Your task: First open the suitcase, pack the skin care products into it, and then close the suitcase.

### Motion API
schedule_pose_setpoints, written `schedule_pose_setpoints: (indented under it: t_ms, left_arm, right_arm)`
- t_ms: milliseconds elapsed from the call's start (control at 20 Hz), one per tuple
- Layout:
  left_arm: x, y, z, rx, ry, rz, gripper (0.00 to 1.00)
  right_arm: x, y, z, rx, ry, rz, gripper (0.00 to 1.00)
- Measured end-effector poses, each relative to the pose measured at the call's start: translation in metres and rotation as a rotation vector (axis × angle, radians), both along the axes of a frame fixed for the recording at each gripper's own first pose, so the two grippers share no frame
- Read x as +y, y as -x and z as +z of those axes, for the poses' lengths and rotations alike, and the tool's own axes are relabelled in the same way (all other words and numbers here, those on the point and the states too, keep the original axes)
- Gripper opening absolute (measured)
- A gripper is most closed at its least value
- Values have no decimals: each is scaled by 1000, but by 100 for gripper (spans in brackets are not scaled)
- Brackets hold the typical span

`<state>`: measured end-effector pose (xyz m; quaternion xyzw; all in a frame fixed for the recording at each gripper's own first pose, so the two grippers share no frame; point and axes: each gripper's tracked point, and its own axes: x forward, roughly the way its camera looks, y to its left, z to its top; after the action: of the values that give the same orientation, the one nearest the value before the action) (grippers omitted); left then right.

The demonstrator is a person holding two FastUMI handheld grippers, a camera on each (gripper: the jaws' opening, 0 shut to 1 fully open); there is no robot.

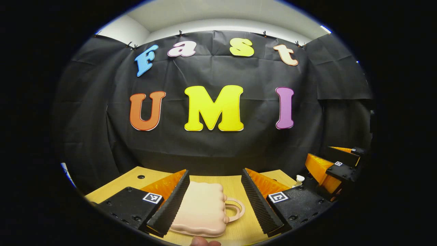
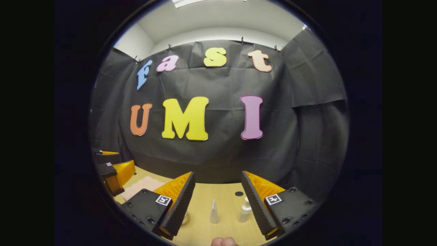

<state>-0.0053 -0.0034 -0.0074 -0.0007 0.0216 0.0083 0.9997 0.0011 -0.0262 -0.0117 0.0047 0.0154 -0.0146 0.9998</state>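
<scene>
With both tongs gaping and empty, we judge the shut suitcase (image 1: 201,210), flat on the tabletop (image 1: 235,186) between our left tongs (image 1: 215,201), a light, stiff, slick shell best taken by its handle (image 1: 235,209) at 3 o'clock.

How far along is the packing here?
Nothing looks done. The suitcase lies closed on the table, between the open left tongs. The right tongs hang open over two bottles. Opening, packing and closing remain.
</scene>
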Motion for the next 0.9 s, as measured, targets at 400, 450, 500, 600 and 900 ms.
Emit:
schedule_pose_setpoints:
  t_ms: [400, 450, 500, 600, 900]
  left_arm:
    - [-39, -7, -47, 125, -94, -138, 97]
    - [-49, -9, -58, 139, -167, -176, 97]
    - [-58, -12, -64, 147, -224, -204, 97]
    - [-73, -17, -94, 203, -347, -254, 99]
    - [-82, -39, -183, 400, -682, -330, 92]
  right_arm:
    - [-63, 4, -19, 45, 51, -98, 81]
    - [-72, 7, -22, 54, 52, -112, 81]
    - [-84, 9, -27, 65, 53, -130, 82]
    - [-101, 12, -41, 103, 64, -155, 81]
    - [-137, 16, -60, 165, 81, -182, 81]
